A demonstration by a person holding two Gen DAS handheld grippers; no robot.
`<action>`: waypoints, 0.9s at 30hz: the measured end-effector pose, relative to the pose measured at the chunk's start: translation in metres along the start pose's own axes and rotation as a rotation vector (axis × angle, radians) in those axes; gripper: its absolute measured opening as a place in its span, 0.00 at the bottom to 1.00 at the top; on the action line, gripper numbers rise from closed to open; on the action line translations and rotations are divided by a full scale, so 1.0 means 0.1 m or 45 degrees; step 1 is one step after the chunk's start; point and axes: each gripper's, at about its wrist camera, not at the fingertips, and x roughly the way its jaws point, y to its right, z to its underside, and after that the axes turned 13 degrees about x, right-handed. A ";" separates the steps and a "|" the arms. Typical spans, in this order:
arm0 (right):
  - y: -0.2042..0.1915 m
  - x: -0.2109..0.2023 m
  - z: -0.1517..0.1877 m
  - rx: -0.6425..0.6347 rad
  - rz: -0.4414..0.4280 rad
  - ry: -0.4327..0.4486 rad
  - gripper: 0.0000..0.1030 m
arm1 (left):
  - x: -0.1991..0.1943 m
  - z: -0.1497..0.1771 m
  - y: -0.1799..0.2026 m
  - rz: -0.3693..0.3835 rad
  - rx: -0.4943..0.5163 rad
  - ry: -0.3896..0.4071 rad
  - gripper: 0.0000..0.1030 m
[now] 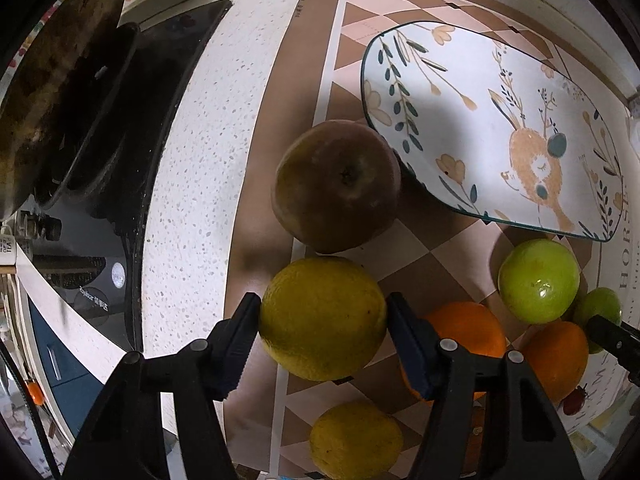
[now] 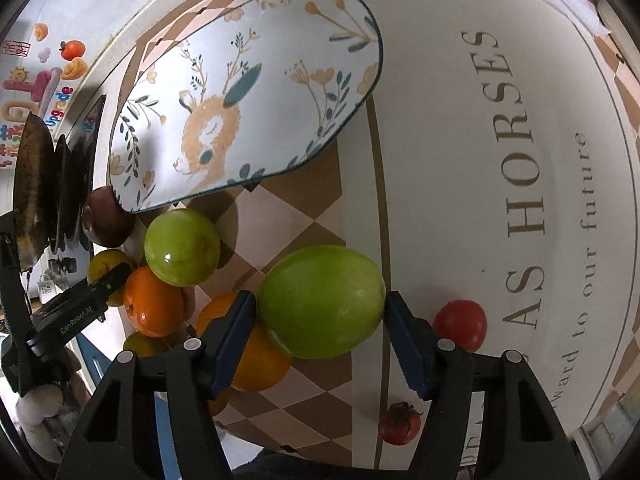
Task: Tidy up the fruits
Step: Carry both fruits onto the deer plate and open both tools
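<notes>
Deer plate [image 1: 492, 92] bare; fruits lie beside it.

Both wrists close, downward, sharing plate [image 1: 496, 120]

In the right wrist view, the plate [image 2: 248, 92] hides the top of the brown fruit [image 2: 106, 218]. The green fruit [image 2: 320, 300] covers part of an orange [image 2: 256, 364]. The wall decorations [image 2: 36, 80] are cut off at the frame edge.
</notes>
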 end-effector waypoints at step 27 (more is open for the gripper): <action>-0.21 -0.58 -0.12 -0.121 -0.100 0.118 0.64 | -0.58 -0.04 0.18 0.128 0.017 0.104 0.59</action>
